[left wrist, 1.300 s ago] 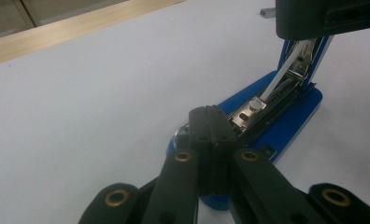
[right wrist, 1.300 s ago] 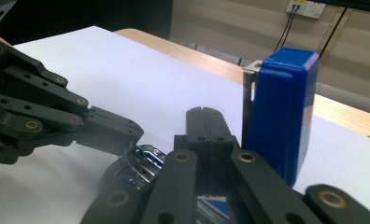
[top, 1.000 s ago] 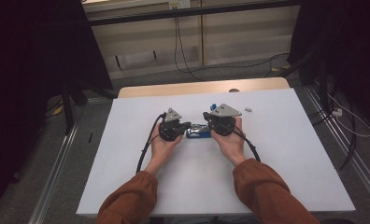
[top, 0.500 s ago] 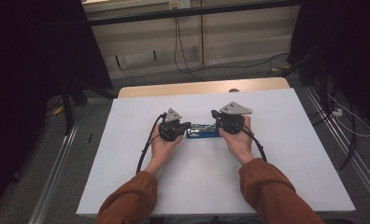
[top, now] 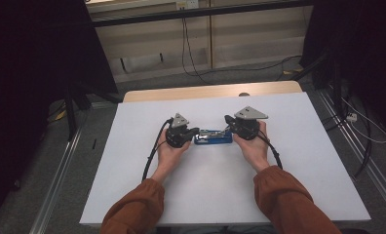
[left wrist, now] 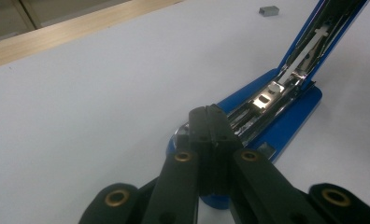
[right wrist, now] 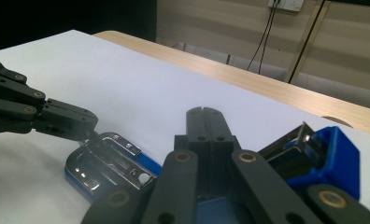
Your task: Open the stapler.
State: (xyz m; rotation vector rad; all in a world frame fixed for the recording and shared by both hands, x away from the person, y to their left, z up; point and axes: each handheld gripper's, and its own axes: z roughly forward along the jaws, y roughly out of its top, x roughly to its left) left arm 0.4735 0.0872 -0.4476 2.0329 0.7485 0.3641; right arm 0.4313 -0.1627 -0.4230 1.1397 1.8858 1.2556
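A blue stapler (top: 213,137) lies on the white table (top: 308,161) between my two grippers, with its top arm (left wrist: 324,32) swung up off the base. My left gripper (left wrist: 211,120) is shut with nothing between its jaws, and its tips rest on the metal front end of the stapler base (left wrist: 286,121). My right gripper (right wrist: 205,114) is also shut and empty. It hovers over the base, and the raised blue arm (right wrist: 332,154) lies just beside its jaws on the right. The left gripper's fingertips (right wrist: 75,123) touch the shiny anvil plate (right wrist: 108,158).
A small grey staple block (left wrist: 268,10) lies on the table beyond the stapler. A wooden strip (top: 210,91) edges the table's far side, with cables and dark floor behind it. Bare white surface surrounds the hands.
My right gripper has shifted to the right along the stapler. The left gripper has stayed at the stapler's left end.
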